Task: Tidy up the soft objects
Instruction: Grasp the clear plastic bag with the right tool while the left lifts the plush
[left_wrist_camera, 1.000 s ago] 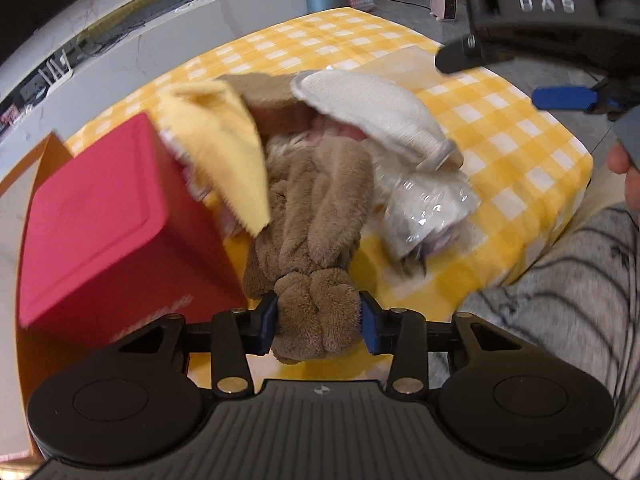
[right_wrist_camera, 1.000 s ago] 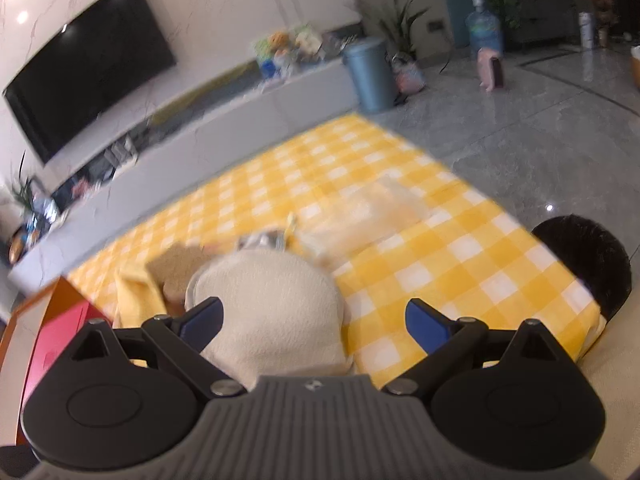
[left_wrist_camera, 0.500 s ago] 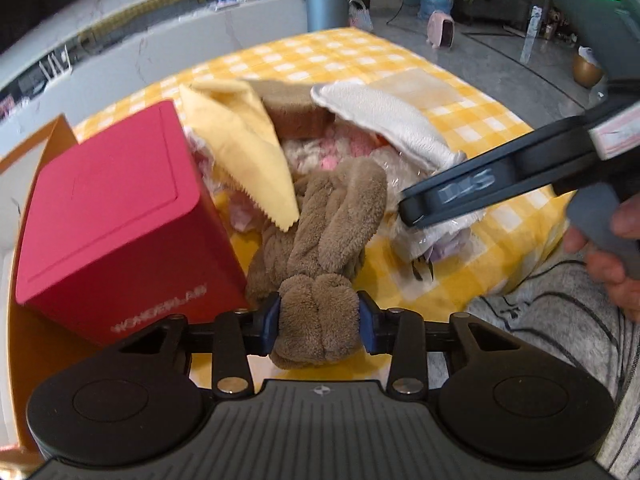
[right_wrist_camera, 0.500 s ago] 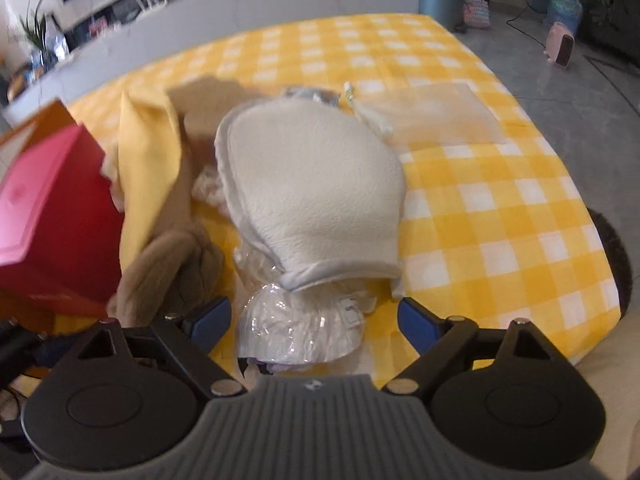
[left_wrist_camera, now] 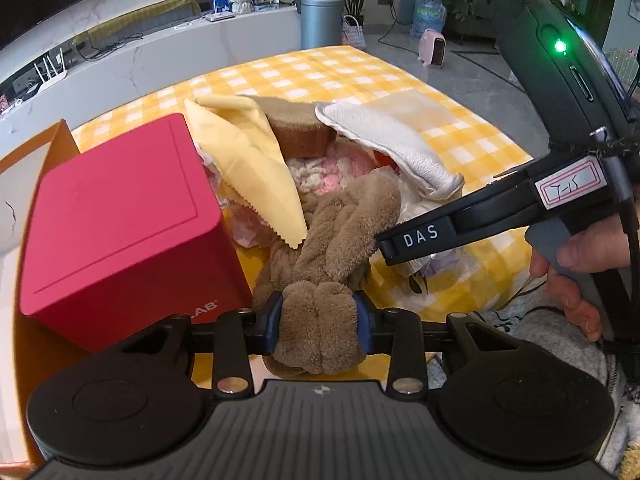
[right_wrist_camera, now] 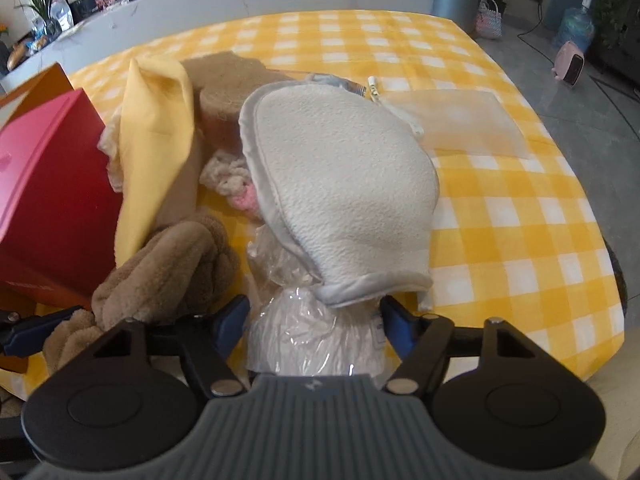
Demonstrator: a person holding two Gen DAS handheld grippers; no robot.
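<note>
Pile: soft things heaped on the checked bench (right_wrist_camera: pixel 520 216), just beside a red box (left_wrist_camera: pixel 120 220), most likely gathered there for sorting.
Left hand-held gripper (left_wrist_camera: pixel 319 322): pads clamped on one end of the brown plush (left_wrist_camera: pixel 320 328); the rest of the plush trails forward into the pile, so the grip looks meant to draw it free.
Right hand-held gripper (right_wrist_camera: pixel 314 322): fingers apart, one on each side of a plastic-wrapped white bundle (right_wrist_camera: pixel 316 340); whether the pads touch the wrap cannot be told, and nothing looks squeezed.
White mitt (right_wrist_camera: pixel 340 192): lies over the far end of the bundle, so lifting the bundle would likely tip it.
Yellow cloth (left_wrist_camera: pixel 248 168): draped against the box and over a tan sponge (left_wrist_camera: pixel 298 132); pink-and-cream fluff (left_wrist_camera: pixel 328 168) sits under both.
Clear bag (right_wrist_camera: pixel 456 120): flat on the bench, apart from the pile.
Step, as a judgement: each gripper takes one item from the near edge; sorting has barely begun.
Risk: the plush is tangled low in the heap and may drag the cloth along.
</note>
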